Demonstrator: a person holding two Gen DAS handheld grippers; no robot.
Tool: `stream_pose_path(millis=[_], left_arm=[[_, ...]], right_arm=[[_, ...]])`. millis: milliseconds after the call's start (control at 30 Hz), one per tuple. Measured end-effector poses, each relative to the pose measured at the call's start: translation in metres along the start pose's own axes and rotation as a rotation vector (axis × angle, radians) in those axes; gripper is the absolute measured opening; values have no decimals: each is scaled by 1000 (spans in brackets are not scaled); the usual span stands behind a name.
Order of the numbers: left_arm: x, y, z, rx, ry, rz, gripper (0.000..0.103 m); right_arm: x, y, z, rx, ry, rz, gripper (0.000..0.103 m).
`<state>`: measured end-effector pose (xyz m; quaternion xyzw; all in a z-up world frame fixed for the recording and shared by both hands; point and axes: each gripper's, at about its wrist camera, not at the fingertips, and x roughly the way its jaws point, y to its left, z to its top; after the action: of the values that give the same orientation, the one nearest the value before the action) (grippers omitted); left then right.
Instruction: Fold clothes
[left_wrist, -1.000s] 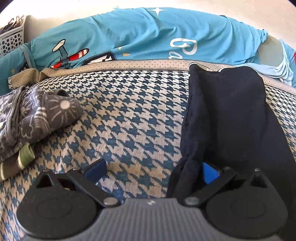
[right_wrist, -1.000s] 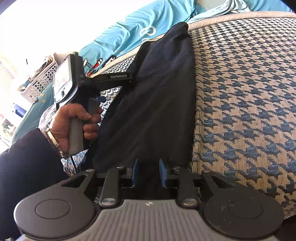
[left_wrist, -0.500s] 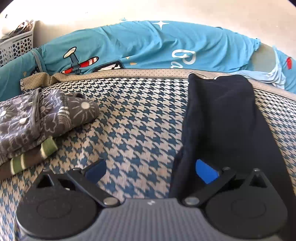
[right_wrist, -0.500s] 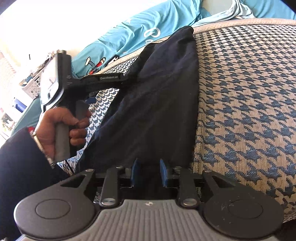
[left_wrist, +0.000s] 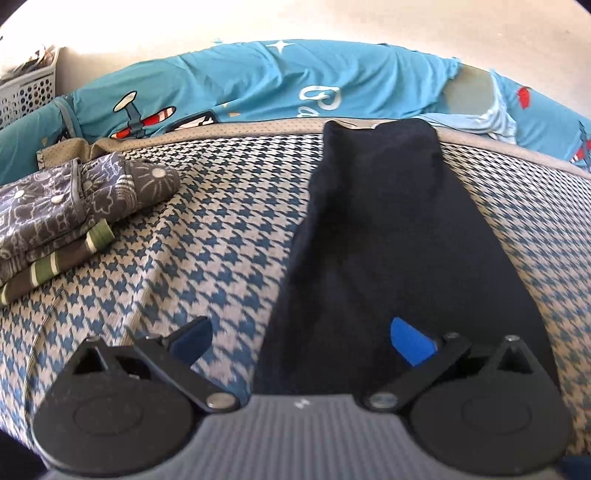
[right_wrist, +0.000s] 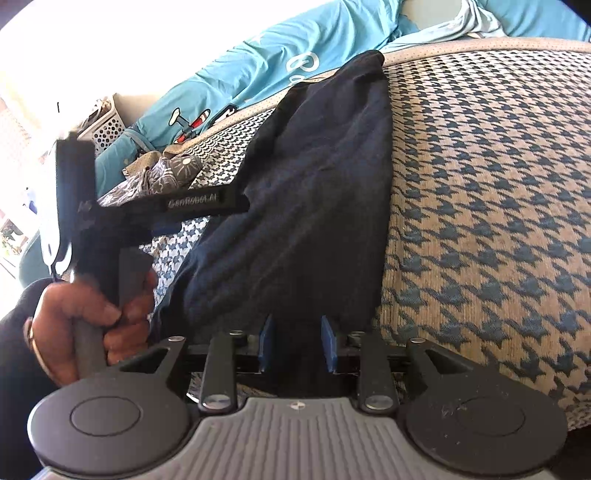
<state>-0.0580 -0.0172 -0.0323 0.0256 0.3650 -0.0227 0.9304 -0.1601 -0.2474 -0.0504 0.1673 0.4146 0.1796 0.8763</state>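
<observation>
Dark navy cloth, a long folded garment (left_wrist: 388, 229), lies flat on a bed cover with a blue and tan houndstooth pattern (left_wrist: 229, 229). It runs from the near edge of the cover, close to both cameras, away to the far tan border of the cover. Its far end just reaches that border.

The left hand-held gripper (left_wrist: 301, 338) hangs over the near end of the dark garment. Its jaws stand wide apart and hold nothing. One blue pad (left_wrist: 410, 345) is over the dark cloth and the other blue pad (left_wrist: 192, 338) is over the patterned cover, beside the garment's left edge. In the right wrist view a person's hand (right_wrist: 88, 317) grips the handle of this left hand-held gripper, and a dark sleeve shows at the wrist.

The right hand-held gripper (right_wrist: 297, 343) is at the near end of the same garment. Its two blue pads are close together with a bit of dark cloth between them. I cannot tell if the pads press on the cloth.

To the left on the cover sits a small pile of folded clothes: a grey printed cloth (left_wrist: 74, 199) on top of a green striped cloth (left_wrist: 55, 269). Behind the cover lies a bright blue sheet with a red and white plane picture (left_wrist: 258, 85). A white basket with holes (left_wrist: 26, 92) stands at the far left.
</observation>
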Motion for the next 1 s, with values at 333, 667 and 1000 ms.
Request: stream_pose_path(millis=[333,667,1000], left_arm=[[-26,-4,-17,23,-5,-12,103],[-30,-15,-32,81,46,-22,103],[-34,-17,-46,78,89,-40,103]], right_arm=[[-4,12,-11,-105,10,-46,27],[-12,10,-21,-103,49,-65,27],[-14,9,-26,-96,76,-95,27]])
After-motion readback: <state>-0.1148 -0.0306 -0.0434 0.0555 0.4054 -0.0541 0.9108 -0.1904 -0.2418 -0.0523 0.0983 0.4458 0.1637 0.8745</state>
